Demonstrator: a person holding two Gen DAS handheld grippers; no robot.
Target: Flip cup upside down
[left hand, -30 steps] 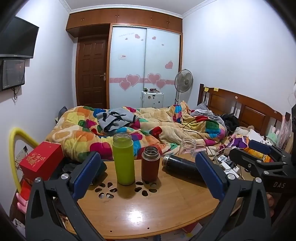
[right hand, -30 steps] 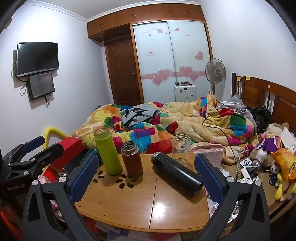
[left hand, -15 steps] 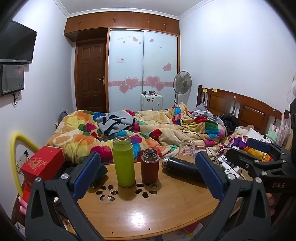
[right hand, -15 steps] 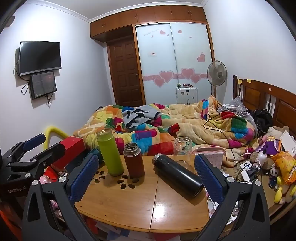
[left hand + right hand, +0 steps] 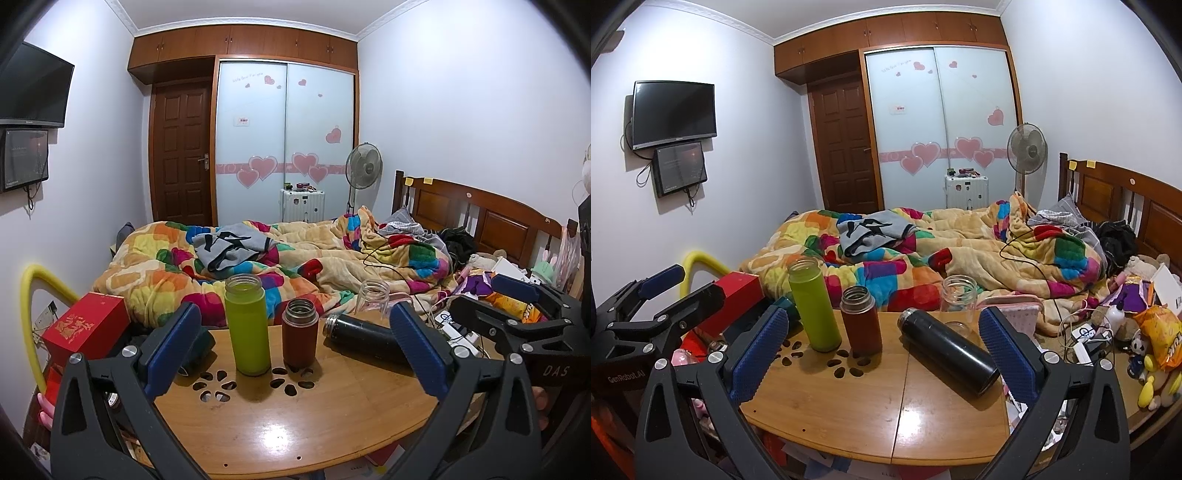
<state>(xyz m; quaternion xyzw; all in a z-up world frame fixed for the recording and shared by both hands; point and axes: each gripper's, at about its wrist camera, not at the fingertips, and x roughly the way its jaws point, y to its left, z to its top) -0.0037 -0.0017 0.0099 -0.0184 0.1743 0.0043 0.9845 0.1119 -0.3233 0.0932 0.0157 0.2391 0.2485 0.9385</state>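
Two hand-held grippers face a round wooden table at the foot of a bed. The left gripper and the right gripper both have their jaws spread wide and hold nothing; neither touches any vessel.

Four open vessels sit on the table. A green cup stands upright at the left, a shorter brown cup stands upright just beside it, a clear glass jar stands upright at the far edge, and a black flask lies on its side to the right, its mouth pointing toward the brown cup. The task does not say which cup is meant, and these views do not settle it; every upright vessel is mouth-up, so the flip is judged not yet begun.

Likely failure modes:
- The green and brown cups stand close together, so a wide-open finger descending on one may knock over the other.
- The black flask is round and unrestrained; a nudge could roll it off the table's right edge or into the glass jar.
- The cups are smooth cylinders; a grip near the rim may slip as the cup turns over.
- Whether any vessel holds liquid cannot be told from here; if one does, inverting it would spill onto the table.
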